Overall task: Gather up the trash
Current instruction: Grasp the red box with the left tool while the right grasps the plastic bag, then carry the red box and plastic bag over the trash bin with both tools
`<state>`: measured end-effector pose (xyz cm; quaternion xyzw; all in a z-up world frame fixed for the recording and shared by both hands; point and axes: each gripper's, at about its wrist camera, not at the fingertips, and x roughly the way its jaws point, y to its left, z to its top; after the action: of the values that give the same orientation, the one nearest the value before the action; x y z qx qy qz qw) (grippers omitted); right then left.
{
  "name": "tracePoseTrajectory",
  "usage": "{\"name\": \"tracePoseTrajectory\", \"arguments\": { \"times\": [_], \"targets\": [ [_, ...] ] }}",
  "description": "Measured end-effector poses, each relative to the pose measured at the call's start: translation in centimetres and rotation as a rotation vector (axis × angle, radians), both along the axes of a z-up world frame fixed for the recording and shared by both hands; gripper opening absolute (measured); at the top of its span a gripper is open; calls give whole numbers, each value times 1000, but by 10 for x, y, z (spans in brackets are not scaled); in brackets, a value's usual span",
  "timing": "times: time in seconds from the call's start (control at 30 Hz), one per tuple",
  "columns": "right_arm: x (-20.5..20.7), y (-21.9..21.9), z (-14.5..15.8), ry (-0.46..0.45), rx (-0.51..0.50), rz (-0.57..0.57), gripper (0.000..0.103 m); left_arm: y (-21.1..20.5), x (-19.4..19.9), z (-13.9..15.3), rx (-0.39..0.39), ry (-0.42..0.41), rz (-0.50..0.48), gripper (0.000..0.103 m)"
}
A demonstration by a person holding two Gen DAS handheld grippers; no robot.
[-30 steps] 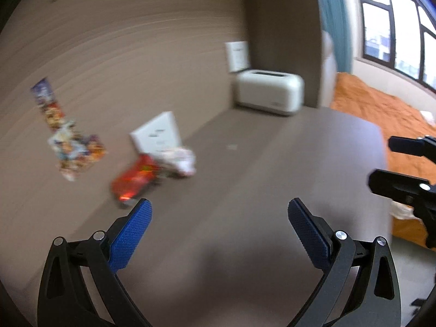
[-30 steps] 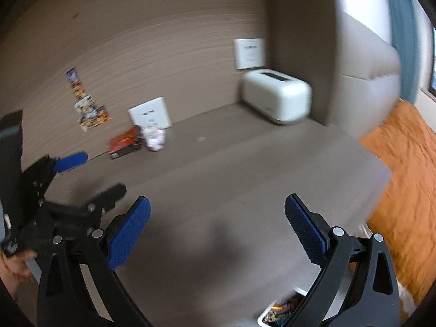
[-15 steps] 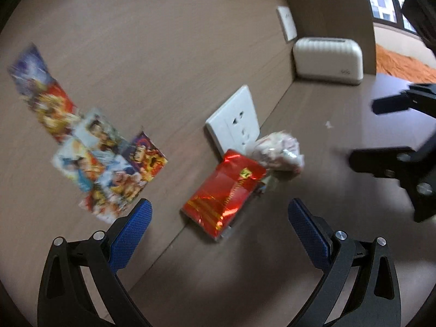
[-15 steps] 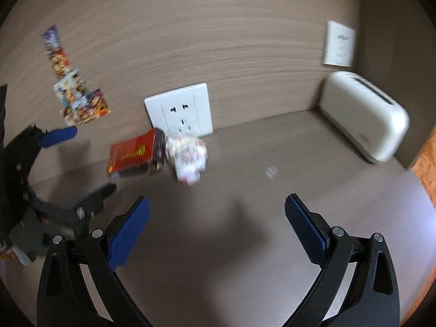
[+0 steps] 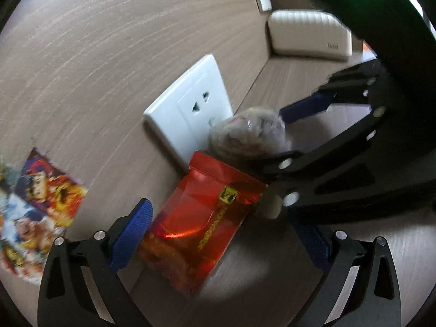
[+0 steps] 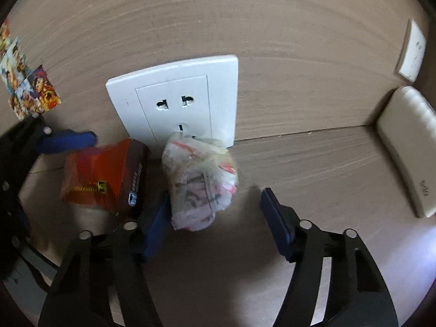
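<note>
Here, red pack (image 5: 201, 226) and crumpled wrapper (image 6: 199, 182) against wall socket (image 6: 177, 103), fingers (image 6: 275, 218) spread.

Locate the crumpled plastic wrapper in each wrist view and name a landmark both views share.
Left wrist: crumpled plastic wrapper sits right of centre, above the red packet, beside the right gripper's fingers.
Right wrist: crumpled plastic wrapper at centre, between the open right gripper fingers.
Shared landmark: white wall socket, directly behind it.

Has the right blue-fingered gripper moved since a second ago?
Yes. The right gripper has closed in toward the white wall socket, now straddling the crumpled plastic wrapper.
</note>
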<state>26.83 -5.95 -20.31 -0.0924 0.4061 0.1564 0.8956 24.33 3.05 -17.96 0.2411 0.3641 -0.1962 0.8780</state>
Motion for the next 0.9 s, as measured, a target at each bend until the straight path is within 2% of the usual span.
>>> {"name": "tracePoseTrajectory", "arguments": {
  "times": [0.03,0.07,0.13,0.23,0.37,0.57,0.63,0.83,0.9],
  "targets": [
    [1,0,1,2,10,5,51,-1,1,0,-8,12,-4,95],
    [1,0,1,9,18,4,51,-2,4,-1,-30,35,-9,92],
    [-1,-4,3,16,30,-1,50,2,8,0,-75,73,8,69],
    [-13,-17,8,29,72,-22,50,8,3,1,-68,73,32,65],
    [-43,-38,18,27,114,-55,50,21,-12,6,-148,104,105,61],
    [-107,-70,36,18,190,-117,50,26,-54,23,-248,106,186,48],
    [-125,-79,42,17,207,-143,50,22,-64,25,-260,106,196,39],
    [-181,-107,58,-4,226,-216,50,12,-89,31,-281,119,225,37],
    [-185,-117,66,-19,226,-238,50,12,-105,41,-303,115,228,37]
  ]
}}
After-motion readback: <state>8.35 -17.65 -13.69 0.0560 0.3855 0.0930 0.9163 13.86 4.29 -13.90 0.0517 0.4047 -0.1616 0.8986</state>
